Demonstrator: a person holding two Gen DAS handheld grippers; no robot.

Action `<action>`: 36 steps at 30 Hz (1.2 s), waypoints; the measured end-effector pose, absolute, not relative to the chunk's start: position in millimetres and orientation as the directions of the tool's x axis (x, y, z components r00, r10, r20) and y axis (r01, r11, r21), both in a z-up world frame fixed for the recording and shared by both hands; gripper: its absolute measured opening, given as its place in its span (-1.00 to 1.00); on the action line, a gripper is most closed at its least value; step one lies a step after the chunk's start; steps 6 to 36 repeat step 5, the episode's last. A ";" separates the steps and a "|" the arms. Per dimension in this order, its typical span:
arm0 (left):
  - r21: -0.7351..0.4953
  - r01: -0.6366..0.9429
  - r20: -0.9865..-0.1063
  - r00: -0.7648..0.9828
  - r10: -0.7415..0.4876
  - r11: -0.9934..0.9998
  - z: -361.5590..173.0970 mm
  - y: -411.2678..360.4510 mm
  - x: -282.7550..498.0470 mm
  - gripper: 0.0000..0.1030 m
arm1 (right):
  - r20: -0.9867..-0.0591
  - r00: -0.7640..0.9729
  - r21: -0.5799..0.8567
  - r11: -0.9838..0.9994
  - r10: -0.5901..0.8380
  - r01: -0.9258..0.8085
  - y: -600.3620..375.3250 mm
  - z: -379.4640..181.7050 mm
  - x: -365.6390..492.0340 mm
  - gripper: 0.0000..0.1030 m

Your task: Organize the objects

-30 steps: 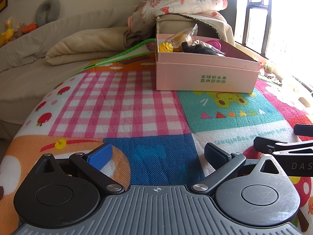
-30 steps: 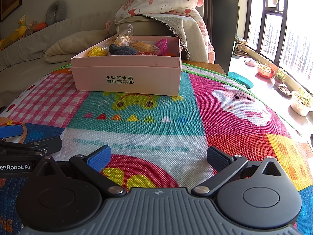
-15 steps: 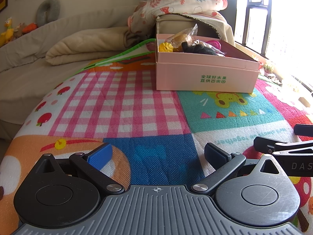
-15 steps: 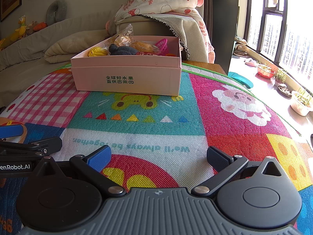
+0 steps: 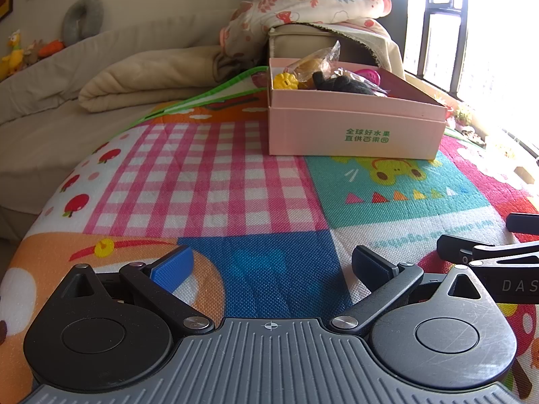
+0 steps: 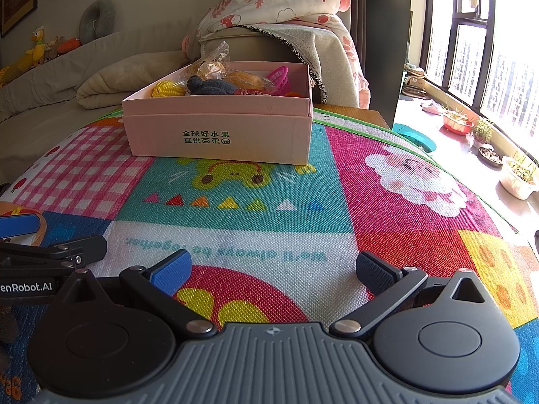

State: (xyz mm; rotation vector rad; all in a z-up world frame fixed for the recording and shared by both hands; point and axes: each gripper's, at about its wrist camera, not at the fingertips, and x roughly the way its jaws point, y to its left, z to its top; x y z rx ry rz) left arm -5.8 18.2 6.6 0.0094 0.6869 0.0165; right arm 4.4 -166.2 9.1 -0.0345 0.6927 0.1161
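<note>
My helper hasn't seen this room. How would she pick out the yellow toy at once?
Find the pink box on the colourful mat. The yellow toy lies in its left end, beside a dark grey plush. It alone is bright yellow and ridged.

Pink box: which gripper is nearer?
Roughly equal, cannot tell. Left gripper sits back and left of the pink box; right gripper sits back and slightly right. Both open, empty.

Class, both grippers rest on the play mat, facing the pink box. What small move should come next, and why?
Probably reach the right gripper forward toward the pink box. Both it and the left gripper are open and hold nothing, the play mat between looks bare, and the yellow toy and other items sit piled in the box.
</note>
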 end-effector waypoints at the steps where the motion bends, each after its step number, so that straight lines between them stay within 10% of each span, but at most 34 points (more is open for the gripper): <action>1: 0.014 -0.012 -0.634 0.773 0.018 1.000 6.7 18.4 -5.7 1.00 | -0.639 0.763 0.007 0.993 0.095 -0.118 -166.2 9.1 4.4 1.00; 36: 0.013 -0.012 -0.634 0.773 0.018 1.000 6.7 18.4 -5.8 1.00 | -0.639 0.763 0.007 0.993 0.096 -0.118 -166.3 9.1 4.4 1.00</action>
